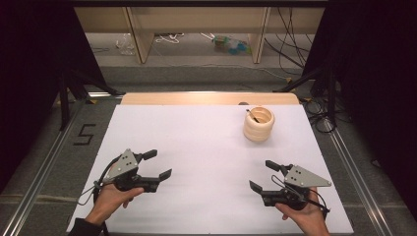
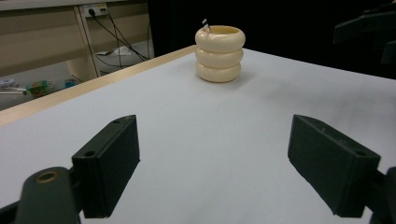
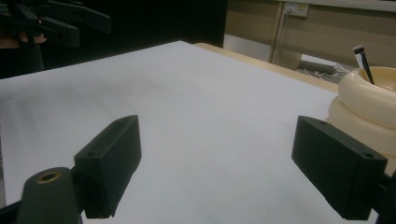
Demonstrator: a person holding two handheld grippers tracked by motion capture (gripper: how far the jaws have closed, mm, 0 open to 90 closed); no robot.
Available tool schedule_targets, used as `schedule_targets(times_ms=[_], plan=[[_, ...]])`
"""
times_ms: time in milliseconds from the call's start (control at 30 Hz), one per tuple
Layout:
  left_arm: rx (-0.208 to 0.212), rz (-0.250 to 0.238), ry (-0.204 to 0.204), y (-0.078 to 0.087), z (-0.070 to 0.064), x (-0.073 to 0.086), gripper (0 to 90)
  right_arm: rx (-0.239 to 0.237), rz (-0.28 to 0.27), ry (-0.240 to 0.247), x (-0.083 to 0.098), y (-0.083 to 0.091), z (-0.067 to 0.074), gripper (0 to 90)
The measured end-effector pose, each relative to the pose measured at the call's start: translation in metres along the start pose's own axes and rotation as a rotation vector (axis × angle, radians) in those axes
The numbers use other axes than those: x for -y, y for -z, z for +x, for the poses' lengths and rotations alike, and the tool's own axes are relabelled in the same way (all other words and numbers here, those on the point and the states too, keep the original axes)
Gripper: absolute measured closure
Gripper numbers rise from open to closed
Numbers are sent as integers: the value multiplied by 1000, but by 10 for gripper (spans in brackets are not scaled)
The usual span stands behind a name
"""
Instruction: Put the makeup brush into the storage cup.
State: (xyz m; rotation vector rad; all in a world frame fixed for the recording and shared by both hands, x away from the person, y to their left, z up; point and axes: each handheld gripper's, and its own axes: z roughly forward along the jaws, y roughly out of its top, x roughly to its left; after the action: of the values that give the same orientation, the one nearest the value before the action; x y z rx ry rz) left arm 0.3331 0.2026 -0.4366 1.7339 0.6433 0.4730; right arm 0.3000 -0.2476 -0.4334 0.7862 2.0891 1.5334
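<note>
Holder (image 1: 258, 124) well beyond right hand-held gripper (image 1: 262, 176)

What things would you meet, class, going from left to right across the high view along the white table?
Left claw → right claw, with the cream ringed pot at about the same place across but farther back, a dark stick standing in it.
</note>
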Motion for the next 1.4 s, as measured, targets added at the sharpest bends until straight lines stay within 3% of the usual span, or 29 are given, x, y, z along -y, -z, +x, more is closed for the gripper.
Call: schedule_targets(times_ms=[633, 1400], plan=[[-26, -21, 8, 7, -3, 3, 167, 4, -8, 3, 0, 0, 0, 165], [-17, -25, -3, 7, -3, 1, 167, -5, 0, 11, 0, 0, 0, 166]])
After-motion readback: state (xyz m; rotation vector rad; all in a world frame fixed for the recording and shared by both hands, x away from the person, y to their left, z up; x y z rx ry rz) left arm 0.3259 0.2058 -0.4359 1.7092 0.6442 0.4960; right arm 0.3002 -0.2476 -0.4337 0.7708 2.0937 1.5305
